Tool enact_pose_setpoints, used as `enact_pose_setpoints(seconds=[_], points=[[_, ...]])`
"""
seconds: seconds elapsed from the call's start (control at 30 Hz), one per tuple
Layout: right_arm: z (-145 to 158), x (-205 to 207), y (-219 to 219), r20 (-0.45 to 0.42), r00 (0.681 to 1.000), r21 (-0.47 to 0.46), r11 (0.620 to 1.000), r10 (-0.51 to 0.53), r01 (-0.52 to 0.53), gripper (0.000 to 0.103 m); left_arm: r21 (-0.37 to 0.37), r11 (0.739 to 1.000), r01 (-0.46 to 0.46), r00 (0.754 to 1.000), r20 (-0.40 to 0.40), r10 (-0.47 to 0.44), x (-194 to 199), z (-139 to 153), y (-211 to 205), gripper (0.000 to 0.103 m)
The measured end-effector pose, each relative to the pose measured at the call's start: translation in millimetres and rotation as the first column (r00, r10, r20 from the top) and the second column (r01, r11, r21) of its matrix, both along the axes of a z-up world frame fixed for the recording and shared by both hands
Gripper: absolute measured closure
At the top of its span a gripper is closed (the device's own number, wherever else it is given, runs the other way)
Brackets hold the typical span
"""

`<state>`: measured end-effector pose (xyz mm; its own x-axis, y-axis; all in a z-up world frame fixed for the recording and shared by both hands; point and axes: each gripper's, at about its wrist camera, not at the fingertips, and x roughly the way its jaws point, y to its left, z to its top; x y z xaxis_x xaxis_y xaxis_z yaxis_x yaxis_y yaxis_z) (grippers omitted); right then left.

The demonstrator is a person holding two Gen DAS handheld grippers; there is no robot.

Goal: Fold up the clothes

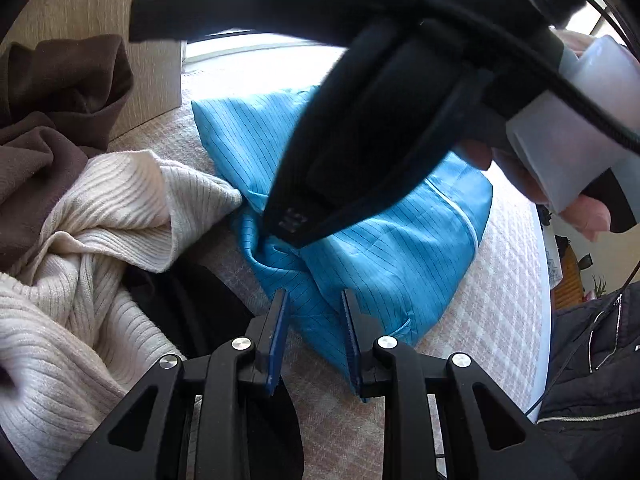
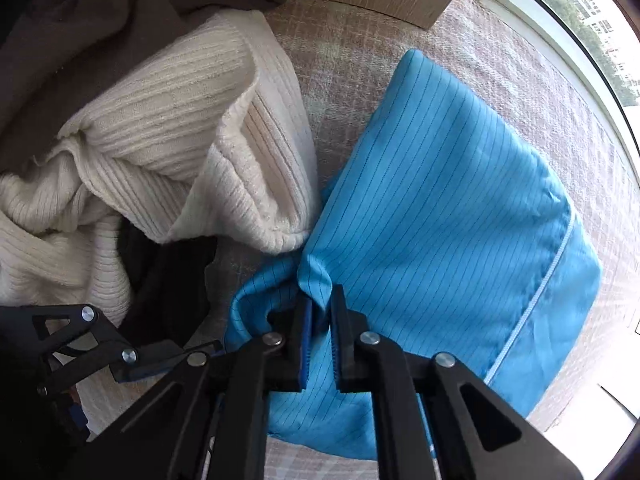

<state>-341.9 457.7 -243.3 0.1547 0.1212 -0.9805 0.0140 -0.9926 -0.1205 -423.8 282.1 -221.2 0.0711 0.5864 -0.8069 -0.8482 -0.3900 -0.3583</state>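
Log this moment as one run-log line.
task: fold clothes | right tool: shut on blue garment fold | left tool: straddling blue garment edge | cream sweater: beside

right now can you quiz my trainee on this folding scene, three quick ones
1. True or false: the right hand-held gripper is pinching a fold of the blue garment.
2. Which knit lies against the blue garment's edge: A cream sweater, B red scarf, C green towel?
3. What are the pads of the left hand-held gripper doing to the blue garment?

Key
1. True.
2. A.
3. They sit either side of a blue fold, with a gap between them; whether they press on it is unclear.
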Motion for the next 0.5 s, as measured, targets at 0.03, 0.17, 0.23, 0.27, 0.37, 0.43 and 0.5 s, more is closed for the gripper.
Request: enact_pose_setpoints(seconds=[0.03, 0.17, 0.23, 0.27, 0.37, 0.43, 0.5], points=[[6, 3, 5, -0.013, 1.000, -0.015, 1.000, -0.009, 0.008, 0.098, -0.006, 1.000, 0.003, 1.000, -0.005, -0.003, -1, 0, 1, 0.080], [31, 15, 24, -0.050, 0.998, -0.066, 0.997, -0.040, 0.036, 0.099, -0.019, 1.000, 0.003, 1.000, -0.023, -0.004, 1, 2, 6, 0.080], [41, 21, 27, -0.063, 0.997, -0.079, 0.996, -0.044, 0.039, 0.099, -0.026, 1.000, -0.006, 0.999, -0.031, 0.005, 1, 1, 8, 0.080], [45, 24, 26, -0.067, 0.997, -0.085, 0.996, -0.040, 0.034, 0.099, -0.032, 0.999, -0.016, 0.999, -0.029, 0.015, -9, -1, 2, 0.080], [50, 30, 25, -0.075, 0.997, -0.106, 0.994, -0.037, 0.029, 0.099, -0.061, 0.998, -0.025, 0.998, -0.053, 0.022, -9, -1, 0, 0.080], [51, 33, 24, -0.077, 0.997, -0.111, 0.994, -0.031, 0.023, 0.099, -0.099, 0.995, -0.018, 0.996, -0.093, 0.009, -6, -2, 1, 0.080], [51, 36, 23, -0.076, 0.997, -0.120, 0.993, -0.028, 0.019, 0.099, -0.139, 0.990, -0.012, 0.992, -0.126, -0.005, -6, -4, 5, 0.080]])
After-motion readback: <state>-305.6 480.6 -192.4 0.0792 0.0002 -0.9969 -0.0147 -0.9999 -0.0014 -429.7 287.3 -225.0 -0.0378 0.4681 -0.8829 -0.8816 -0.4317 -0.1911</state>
